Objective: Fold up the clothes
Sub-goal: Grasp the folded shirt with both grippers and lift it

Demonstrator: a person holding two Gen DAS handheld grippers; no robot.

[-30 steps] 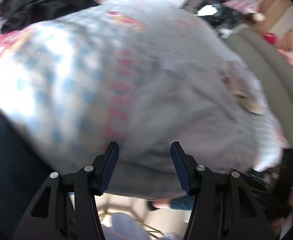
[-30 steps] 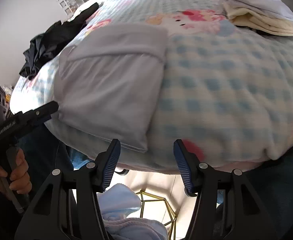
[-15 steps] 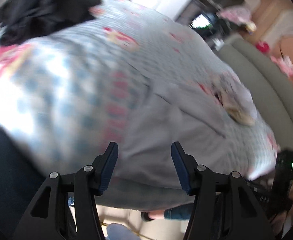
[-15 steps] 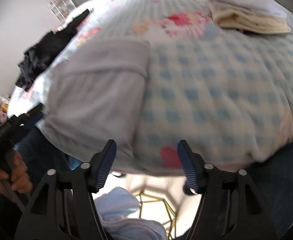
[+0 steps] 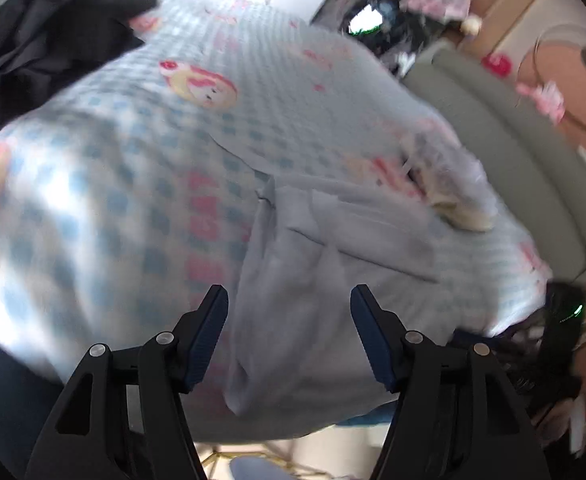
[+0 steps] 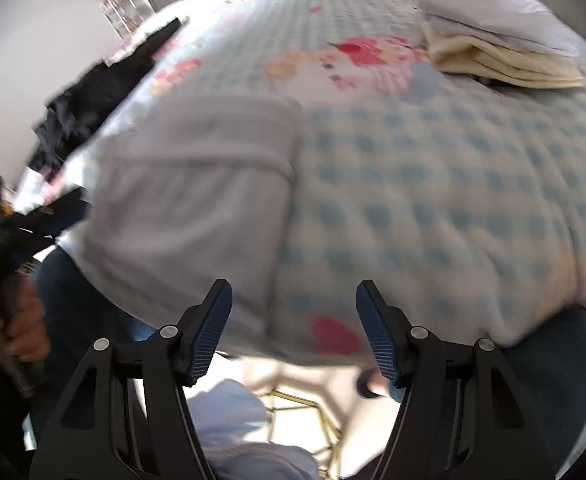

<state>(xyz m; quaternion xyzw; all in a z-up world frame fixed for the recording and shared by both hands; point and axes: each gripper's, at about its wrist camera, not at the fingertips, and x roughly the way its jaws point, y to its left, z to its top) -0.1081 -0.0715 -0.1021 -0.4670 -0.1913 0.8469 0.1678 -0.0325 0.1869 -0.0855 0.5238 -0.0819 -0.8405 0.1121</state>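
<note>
Blue-checked bed cover point(image 6: 433, 184) ahead, folded pale grey cloth garment point(image 5: 313, 280) lying just beyond both tools. Left hand-held gripper point(image 5: 289, 336) jaws just widened, nothing gripped; right hand-held gripper point(image 6: 293, 332) spread apart, empty.

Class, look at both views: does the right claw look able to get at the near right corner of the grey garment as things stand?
Probably yes. The right claw stands open just above the grey garment, whose corner hangs over the bed edge between its fingers. Nothing lies between them.

Bright daylight, motion blur, fisheye-warped edges
</note>
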